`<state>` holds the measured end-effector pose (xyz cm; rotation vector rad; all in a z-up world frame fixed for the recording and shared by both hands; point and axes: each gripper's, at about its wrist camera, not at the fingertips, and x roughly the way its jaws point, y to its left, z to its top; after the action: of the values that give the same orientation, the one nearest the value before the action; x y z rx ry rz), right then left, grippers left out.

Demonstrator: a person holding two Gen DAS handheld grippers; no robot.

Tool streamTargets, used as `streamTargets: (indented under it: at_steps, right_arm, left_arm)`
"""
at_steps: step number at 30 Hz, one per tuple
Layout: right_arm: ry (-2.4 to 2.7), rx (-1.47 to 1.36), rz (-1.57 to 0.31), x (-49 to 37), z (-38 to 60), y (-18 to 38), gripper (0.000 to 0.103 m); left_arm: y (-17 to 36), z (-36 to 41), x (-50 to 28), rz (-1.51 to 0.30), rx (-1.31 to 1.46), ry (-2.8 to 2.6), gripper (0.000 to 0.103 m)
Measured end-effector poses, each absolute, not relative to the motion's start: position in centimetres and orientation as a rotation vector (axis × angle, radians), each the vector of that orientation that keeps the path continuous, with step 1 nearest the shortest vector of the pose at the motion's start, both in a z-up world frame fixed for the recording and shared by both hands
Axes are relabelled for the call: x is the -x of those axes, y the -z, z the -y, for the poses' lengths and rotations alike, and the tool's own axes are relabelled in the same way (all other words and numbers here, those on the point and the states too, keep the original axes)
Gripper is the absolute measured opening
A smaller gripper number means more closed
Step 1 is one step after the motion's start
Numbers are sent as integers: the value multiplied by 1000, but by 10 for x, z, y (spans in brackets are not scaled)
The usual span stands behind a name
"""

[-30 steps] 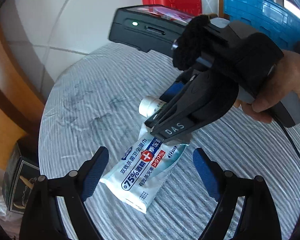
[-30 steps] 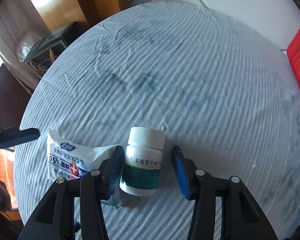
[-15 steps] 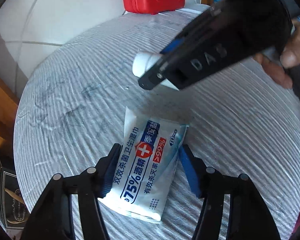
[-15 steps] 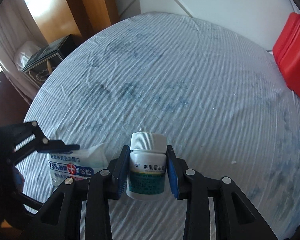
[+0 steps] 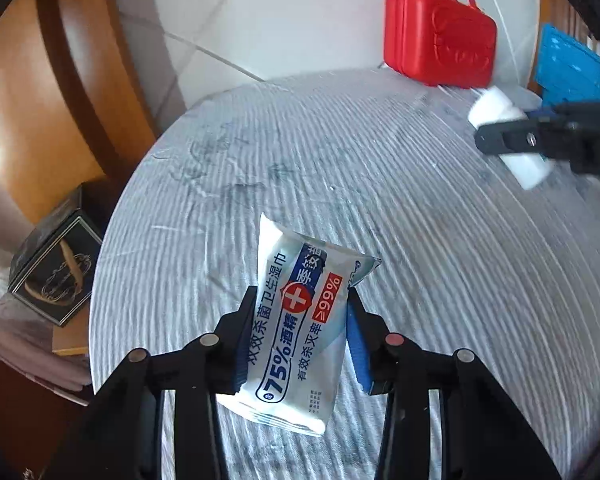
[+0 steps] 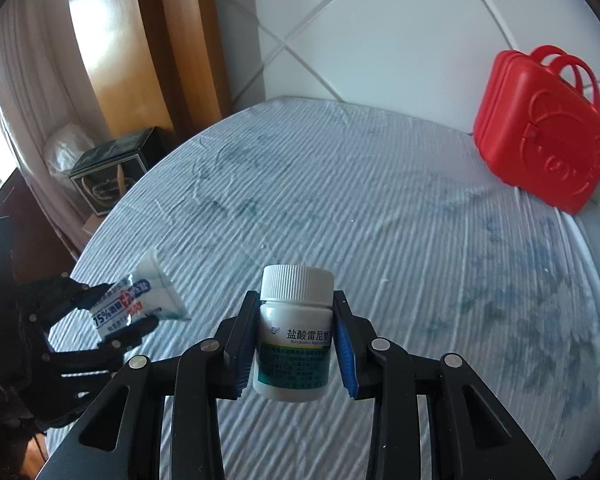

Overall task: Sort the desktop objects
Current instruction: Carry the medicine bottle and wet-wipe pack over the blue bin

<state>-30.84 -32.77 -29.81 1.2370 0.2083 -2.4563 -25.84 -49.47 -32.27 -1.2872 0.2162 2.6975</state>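
My left gripper is shut on a white and blue pack of alcohol wipes and holds it above the round table. The pack also shows in the right wrist view, held by the left gripper. My right gripper is shut on a white pill bottle with a green label, lifted off the table. In the left wrist view the bottle and the right gripper are at the far right, in the air.
The table has a striped pale blue cloth. A red case with handles stands at its far edge by the tiled wall. A blue plastic thing is at the right. A black box sits lower, left of the table.
Both grippers closed on their objects and lifted them off the table. The right gripper with the bottle moved away to the right of the wipes pack.
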Motion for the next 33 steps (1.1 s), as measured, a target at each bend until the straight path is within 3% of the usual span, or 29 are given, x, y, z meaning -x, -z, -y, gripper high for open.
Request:
streamTargets:
  at_steps: [13, 17, 22, 33]
  right_arm:
    - [2721, -1048, -81, 228, 246, 213, 34]
    - [2807, -955, -25, 199, 200, 177, 34]
    - [2871, -844, 2, 162, 133, 135, 34]
    - [2943, -766, -94, 96, -21, 90, 34]
  left_arm:
    - [183, 404, 236, -83, 922, -2876, 40]
    - [150, 355, 219, -126, 840, -2872, 40]
    - [116, 279, 184, -204, 722, -2871, 40]
    - [86, 125, 129, -104, 631, -2858, 40]
